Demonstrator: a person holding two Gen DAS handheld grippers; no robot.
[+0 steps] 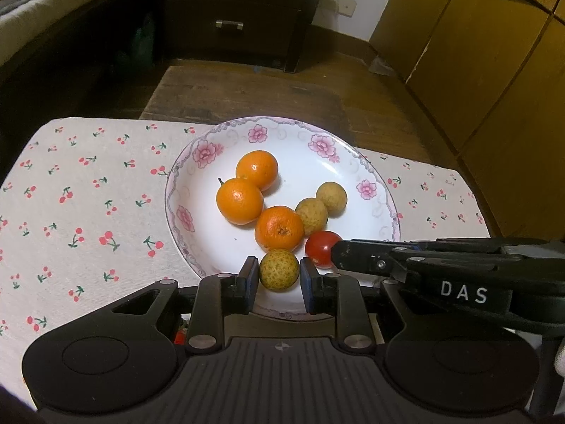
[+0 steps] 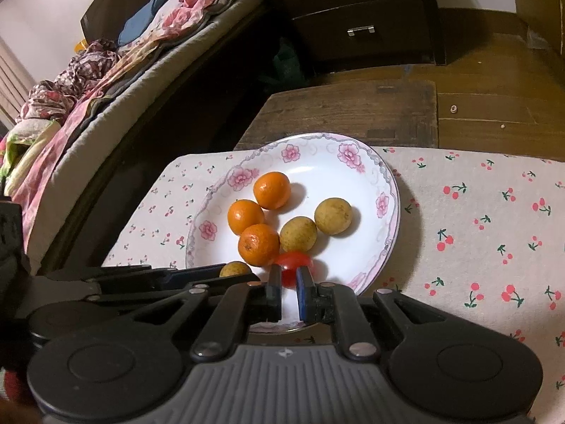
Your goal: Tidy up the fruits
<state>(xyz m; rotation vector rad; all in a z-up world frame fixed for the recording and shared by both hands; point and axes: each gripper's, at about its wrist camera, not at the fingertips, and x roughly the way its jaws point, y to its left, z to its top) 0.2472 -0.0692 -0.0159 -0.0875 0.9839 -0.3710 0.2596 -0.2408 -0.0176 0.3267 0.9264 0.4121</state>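
Your left tongs (image 1: 279, 277) are pinched on a speckled yellow-green fruit (image 1: 279, 269) at the near edge of the floral plate (image 1: 383, 185), a pad pressed against each of its sides. Your right tongs (image 2: 289, 288) are narrowed around the red tomato (image 2: 293, 263): the pads sit tight on either side of it, right by the plate's near rim, and in the left wrist view their tips reach the tomato from the right.

The two gripped fruits lie just beside each other, and the two tools nearly meet over the plate's front edge. Behind them on the plate you have three oranges (image 1: 256, 169) bunched together, the nearest one touching a pale yellow fruit (image 1: 311, 215), with another pale yellow fruit (image 1: 331, 196) just behind that.

The plate rests on a surface covered with a cherry-print cloth (image 1: 88, 212). Past it are a wooden floor, a dark drawer unit (image 1: 233, 10) and a bed (image 2: 106, 81) off to the left
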